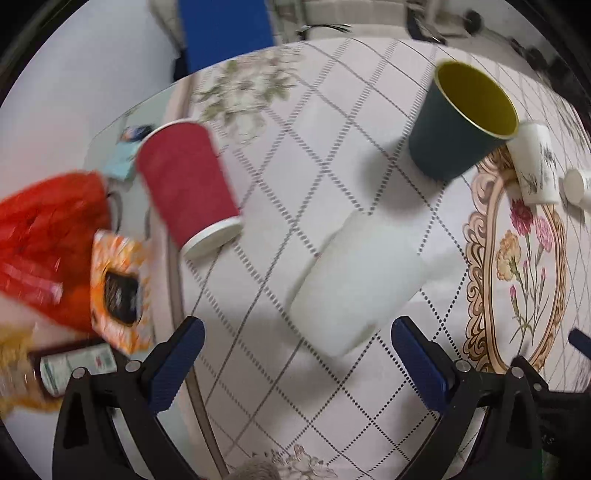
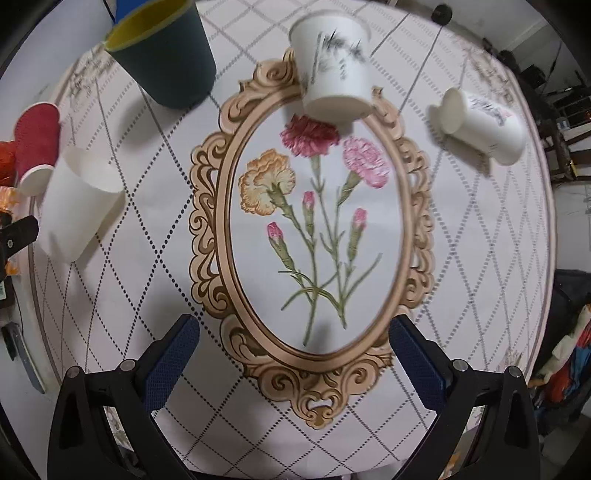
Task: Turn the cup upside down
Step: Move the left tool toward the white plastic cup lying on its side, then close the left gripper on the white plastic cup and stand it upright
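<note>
A plain white paper cup point(image 1: 354, 280) stands on the table just ahead of my open, empty left gripper point(image 1: 295, 354); it also shows in the right wrist view point(image 2: 79, 203), mouth up. A red cup point(image 1: 188, 188) stands rim down at the left, also seen in the right wrist view point(image 2: 37, 147). A dark green cup with yellow inside point(image 1: 461, 122) stands upright, also in the right wrist view point(image 2: 162, 51). A white printed cup point(image 2: 336, 70) stands rim down. Another white printed cup point(image 2: 480, 122) lies on its side. My right gripper point(image 2: 293, 350) is open and empty above the flower print.
The table wears a white tablecloth point(image 2: 147, 295) with a diamond grid and a framed flower print point(image 2: 314, 221). Red and orange snack packets point(image 1: 55, 243) and a small bottle point(image 1: 77, 365) lie at the table's left edge. A blue chair back point(image 1: 225, 29) stands behind.
</note>
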Available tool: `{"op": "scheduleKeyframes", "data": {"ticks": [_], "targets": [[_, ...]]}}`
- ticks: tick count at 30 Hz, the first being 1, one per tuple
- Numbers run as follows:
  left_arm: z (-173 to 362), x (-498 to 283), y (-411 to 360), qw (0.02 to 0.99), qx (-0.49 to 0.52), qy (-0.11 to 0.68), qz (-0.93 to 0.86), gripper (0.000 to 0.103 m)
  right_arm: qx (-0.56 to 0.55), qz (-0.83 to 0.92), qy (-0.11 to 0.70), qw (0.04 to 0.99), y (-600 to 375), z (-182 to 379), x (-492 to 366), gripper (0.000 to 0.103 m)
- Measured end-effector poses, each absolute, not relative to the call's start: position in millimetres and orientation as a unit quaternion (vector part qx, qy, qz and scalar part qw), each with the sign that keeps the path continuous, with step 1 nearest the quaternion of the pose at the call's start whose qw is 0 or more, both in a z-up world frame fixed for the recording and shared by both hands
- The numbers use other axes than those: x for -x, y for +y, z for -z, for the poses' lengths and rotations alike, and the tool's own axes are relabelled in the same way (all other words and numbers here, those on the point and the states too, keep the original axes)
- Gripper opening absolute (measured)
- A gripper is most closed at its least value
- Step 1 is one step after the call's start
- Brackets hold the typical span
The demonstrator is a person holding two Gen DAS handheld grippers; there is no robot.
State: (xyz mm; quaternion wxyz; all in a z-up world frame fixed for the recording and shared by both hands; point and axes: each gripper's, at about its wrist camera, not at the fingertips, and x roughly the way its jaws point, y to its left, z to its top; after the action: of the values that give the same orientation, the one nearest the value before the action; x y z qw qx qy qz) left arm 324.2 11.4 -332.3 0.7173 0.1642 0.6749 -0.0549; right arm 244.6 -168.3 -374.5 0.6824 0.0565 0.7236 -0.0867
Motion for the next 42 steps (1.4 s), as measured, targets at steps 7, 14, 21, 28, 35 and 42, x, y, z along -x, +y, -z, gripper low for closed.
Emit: {"op": "scheduleKeyframes", "data": {"ticks": [7,14,21,28,35,42], "targets": [[362,-334,-22,0.679,-0.241,0.682,0.128,0.103,-0.052,0.092,0.740,0.664,-164,394,-257,0.103],[388,-333,-41,0.650,-0.277,0.684,0.179,0.101,-0.049,0.096,0.746,0.657,-165,397,-258,0.103],[400,-339,-53,0.644,-0.287,0.682,0.194,0.086,-0.055,0.100,0.746,0.656,-171,403,-256,0.103],[419,-363,-50,0.636,-0.288,0.689,0.192,0.082,-0.060,0.102,0.745,0.657,-174,402,-257,0.103],[436,-369,-42,0.645,-0.258,0.694,0.193,0.078,-0.061,0.105,0.742,0.659,-177,400,-259,0.103],[434,-375,-25,0.650,-0.223,0.703,0.181,0.077,-0.062,0.110,0.738,0.662,-174,394,-261,0.103]]}}
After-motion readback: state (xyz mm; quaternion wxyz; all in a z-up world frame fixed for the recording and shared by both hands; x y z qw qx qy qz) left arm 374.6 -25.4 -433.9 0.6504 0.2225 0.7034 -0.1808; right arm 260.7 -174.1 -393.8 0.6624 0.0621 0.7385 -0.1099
